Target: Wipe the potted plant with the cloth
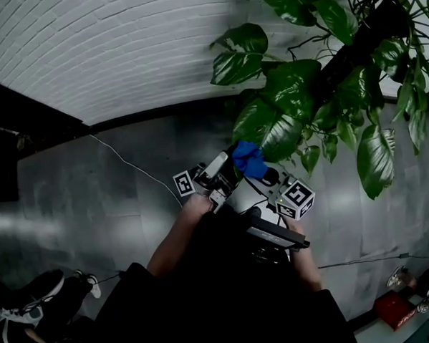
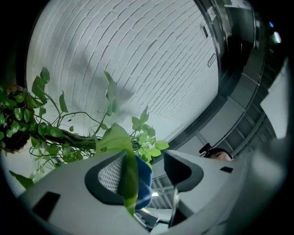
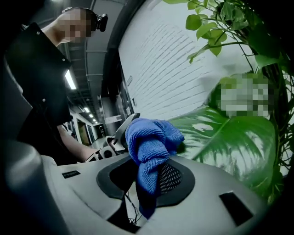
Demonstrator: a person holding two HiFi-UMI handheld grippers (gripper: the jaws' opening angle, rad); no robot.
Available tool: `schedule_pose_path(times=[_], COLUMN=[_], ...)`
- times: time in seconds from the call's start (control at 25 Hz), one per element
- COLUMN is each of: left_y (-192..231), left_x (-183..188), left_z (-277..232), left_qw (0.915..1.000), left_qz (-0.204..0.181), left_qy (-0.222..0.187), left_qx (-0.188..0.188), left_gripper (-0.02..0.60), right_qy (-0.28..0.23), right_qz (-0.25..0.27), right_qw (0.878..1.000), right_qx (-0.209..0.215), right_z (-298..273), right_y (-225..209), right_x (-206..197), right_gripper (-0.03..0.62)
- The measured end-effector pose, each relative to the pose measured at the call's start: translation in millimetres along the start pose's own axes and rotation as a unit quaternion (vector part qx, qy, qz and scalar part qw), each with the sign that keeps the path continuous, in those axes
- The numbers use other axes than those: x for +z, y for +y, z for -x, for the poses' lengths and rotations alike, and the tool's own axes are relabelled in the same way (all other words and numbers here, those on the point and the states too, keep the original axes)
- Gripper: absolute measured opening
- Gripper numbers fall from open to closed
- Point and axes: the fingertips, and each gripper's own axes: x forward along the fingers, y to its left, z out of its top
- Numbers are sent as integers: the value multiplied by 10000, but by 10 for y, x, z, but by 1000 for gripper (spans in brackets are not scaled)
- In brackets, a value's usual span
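Potted plant (image 1: 338, 67) hangs its foliage up and to the right of both grippers, pot itself not visible. One big variegated leaf (image 1: 273, 132) droops down to the tool tips, right at them. Blue cloth (image 3: 151, 147) is bunched in a wad, pinched in the right gripper (image 3: 148, 178), a tail hanging down between the pads and the wad sticking out past the tips against the leaf face. Left gripper (image 2: 146, 172) sits just beside the right one, pointing up, jaws about half apart, not clamped. The leaf blade lies along one pad, the other pad stands clear, and the cloth shows just behind the blade. Judged step: wiping in hand, leaf backed by the left tool while the cloth works the surface from the other side. Next move likely calls for dragging the wad along the blade toward its tip with light pressure, left pad staying behind as support so the leaf doesn't fold or tear at the stem. Beyond the grippers: white brick wall (image 1: 122, 50), grey floor (image 1: 94, 202).
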Motion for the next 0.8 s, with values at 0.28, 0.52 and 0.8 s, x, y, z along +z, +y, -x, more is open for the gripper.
schedule_pose_path(times=[0.28,0.52,0.8], left_y=[125,494,296], left_x=[2,52,170], left_z=[130,536,520], left_qw=[9974,9854,9879], left_qz=[-456,-922,-1275], left_qy=[254,303,-214], left_qx=[494,1398,859], left_gripper=[257,265,296], right_qy=[-188,-1051,-1261], right_qz=[-280,-211,167], right_qw=[9988,9942,9878], right_qx=[365,-30,-904], right_z=[190,800,1129], right_y=[281,81,-317], right_x=[-48,521,976], right_gripper=[118,118,118])
